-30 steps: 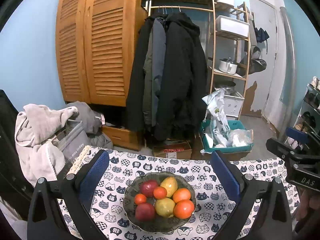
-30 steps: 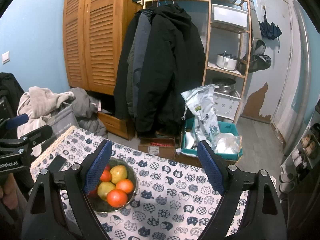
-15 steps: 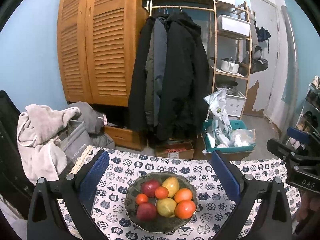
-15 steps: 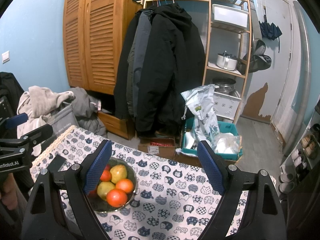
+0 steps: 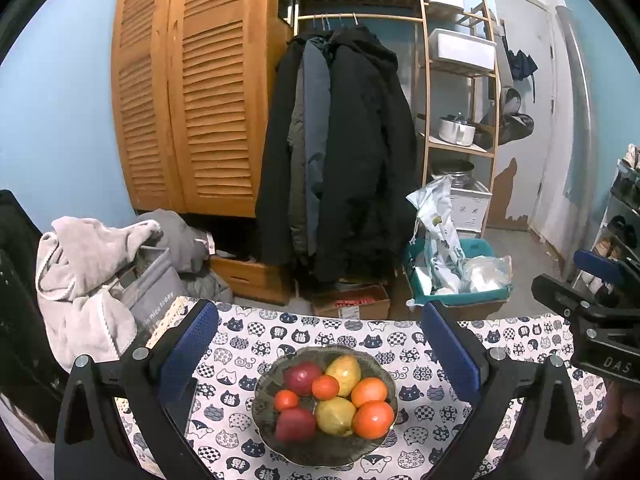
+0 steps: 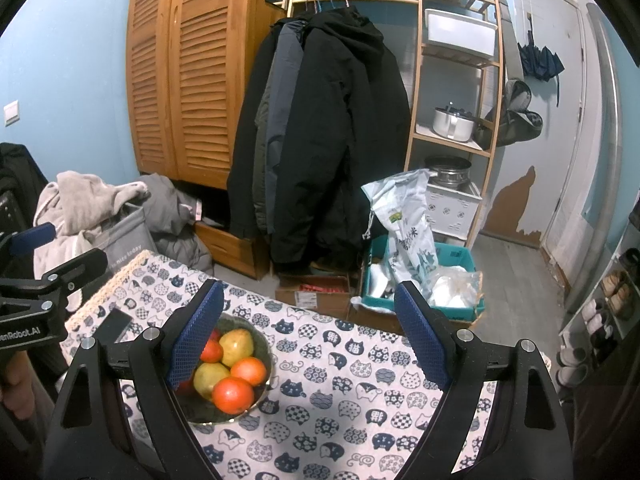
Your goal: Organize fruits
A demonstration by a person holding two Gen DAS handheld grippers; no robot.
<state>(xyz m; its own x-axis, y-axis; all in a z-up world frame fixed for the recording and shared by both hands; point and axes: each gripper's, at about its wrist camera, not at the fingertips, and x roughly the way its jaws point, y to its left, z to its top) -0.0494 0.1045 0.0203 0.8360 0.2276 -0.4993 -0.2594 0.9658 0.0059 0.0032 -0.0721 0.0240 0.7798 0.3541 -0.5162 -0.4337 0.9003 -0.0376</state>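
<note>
Directly ahead of the left gripper (image 5: 320, 344), a dark glass bowl (image 5: 325, 450) of fruit sits on the bench (image 5: 248, 326), which is covered by a cat-print cloth; the bowl lies between the two blue-padded fingers (image 5: 188, 350), just below their tips in the view, touching neither. Both fingers are spread wide and hold nothing. Inside the bowl, a yellow-green pear (image 5: 343, 369) sits at 12 o'clock, a dark red apple (image 5: 302, 377) at 11, a small tomato (image 5: 325, 387) near the middle, another small tomato (image 5: 286, 400) at 9, a second red apple (image 5: 295, 424) at 7, a lemon (image 5: 335, 415) at 6, and two oranges (image 5: 373, 419) at 3 to 5 o'clock. The right gripper (image 6: 310, 334) is also spread wide and empty; from its camera the bowl (image 6: 262, 344) lies at 8 o'clock, partly hidden behind the left-hand finger (image 6: 196, 332), with the right-hand finger well apart from it over bare cloth. A black phone-like slab (image 6: 114, 326) lies on the cloth at the bowl's 9 o'clock.
</note>
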